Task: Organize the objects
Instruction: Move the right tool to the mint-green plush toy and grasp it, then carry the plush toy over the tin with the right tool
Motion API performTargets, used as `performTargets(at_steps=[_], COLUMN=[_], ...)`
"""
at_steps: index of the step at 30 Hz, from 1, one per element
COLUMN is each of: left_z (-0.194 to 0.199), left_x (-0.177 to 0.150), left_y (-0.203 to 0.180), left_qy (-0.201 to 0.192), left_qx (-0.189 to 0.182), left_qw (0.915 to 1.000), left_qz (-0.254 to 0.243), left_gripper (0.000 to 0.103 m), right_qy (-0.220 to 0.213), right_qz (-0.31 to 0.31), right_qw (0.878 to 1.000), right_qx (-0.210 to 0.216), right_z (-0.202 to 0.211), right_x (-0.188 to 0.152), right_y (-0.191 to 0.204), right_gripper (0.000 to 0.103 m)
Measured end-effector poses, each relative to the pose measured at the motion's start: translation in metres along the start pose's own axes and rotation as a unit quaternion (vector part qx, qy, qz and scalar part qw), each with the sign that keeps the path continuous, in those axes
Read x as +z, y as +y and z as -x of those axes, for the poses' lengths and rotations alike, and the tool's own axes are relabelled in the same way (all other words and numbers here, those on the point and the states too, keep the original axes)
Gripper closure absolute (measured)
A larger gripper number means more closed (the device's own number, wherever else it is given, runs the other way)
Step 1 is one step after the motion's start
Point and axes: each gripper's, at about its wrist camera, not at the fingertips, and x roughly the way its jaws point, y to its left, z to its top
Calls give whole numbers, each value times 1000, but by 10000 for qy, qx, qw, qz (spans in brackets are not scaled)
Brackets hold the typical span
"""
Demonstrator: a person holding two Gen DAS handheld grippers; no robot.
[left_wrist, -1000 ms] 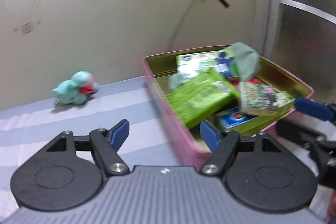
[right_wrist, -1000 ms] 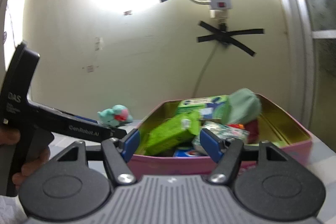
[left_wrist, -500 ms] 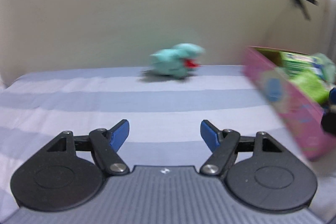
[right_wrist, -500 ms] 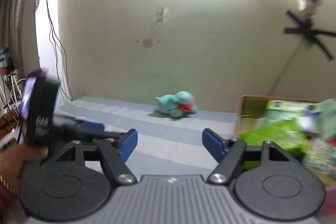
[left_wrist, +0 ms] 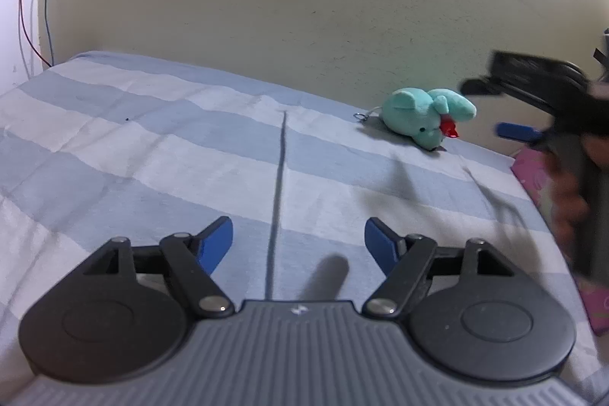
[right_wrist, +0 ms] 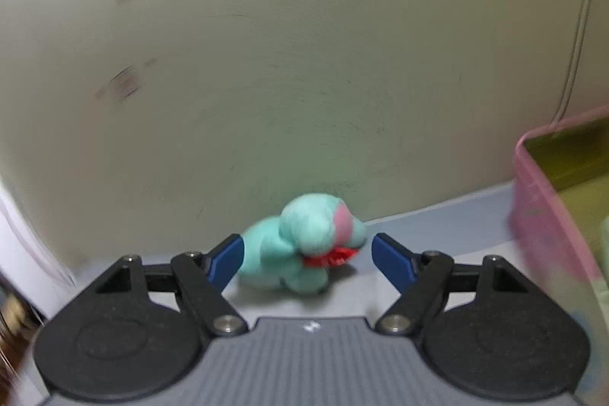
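Note:
A teal plush toy [right_wrist: 304, 246] with a red mouth lies on the striped sheet by the wall. In the right wrist view it sits framed between my right gripper's [right_wrist: 306, 255] blue fingertips. Those jaws are opening and the pads do not press on it. The left wrist view shows the plush toy [left_wrist: 422, 118] far ahead to the right, with the blurred right gripper [left_wrist: 489, 111] close beside it in a person's hand. My left gripper [left_wrist: 298, 242] hovers over bare sheet, its jaws opening with nothing between them.
The pink tin [right_wrist: 544, 223] with a gold inside stands to the right of the plush; its pink side [left_wrist: 533, 174] shows at the right edge of the left wrist view. A blue and white striped sheet [left_wrist: 152, 147] stretches left. The cream wall rises just behind the plush.
Both grippers swung left, away from the filled pink tin. The right gripper closed in on the plush, which now fills the gap ahead of its wider jaws. The left now faces bare sheet.

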Motion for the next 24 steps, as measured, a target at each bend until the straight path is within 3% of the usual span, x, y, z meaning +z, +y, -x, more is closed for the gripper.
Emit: performTargets(at_steps=[3,6,7,12,15,18,21,24], left_z=[3,0,0,0,3,9,19,39], left_x=[-1,0,0,0,1,-1,-6,-16], left_y=[3,6,6,9,11,8,-7,-36], left_qy=[7,13,13,10,-49,-4,201,307], left_qx=[-30,-56,-59,-123,-374,-1096,-1983,-2601], left_qw=[10000,9999,9999,9998,9989,9936,9796,9650], left_qz=[59,97,100,172,266,258,250,116], left_gripper=[23,23,23,23,23,23,23,13], right_qy=[248,529,479,439,594,679,650,513], right_qz=[-440,-429,-405,184,414,654,743,804], right_qw=[9987,9977,9980,9987,9963,9933,9919,9921], right_qx=[25,8,56,204,459,674,799,815], right_z=[-28,-50,-49,-14,25,75,125,168], right_x=[7,5,3,-19,-45,-78,-107,-131], right_y=[-9,-11,-10,-2,-4,-11,-23,-42], right_gripper=[29,60,65,70,70,70,70,70])
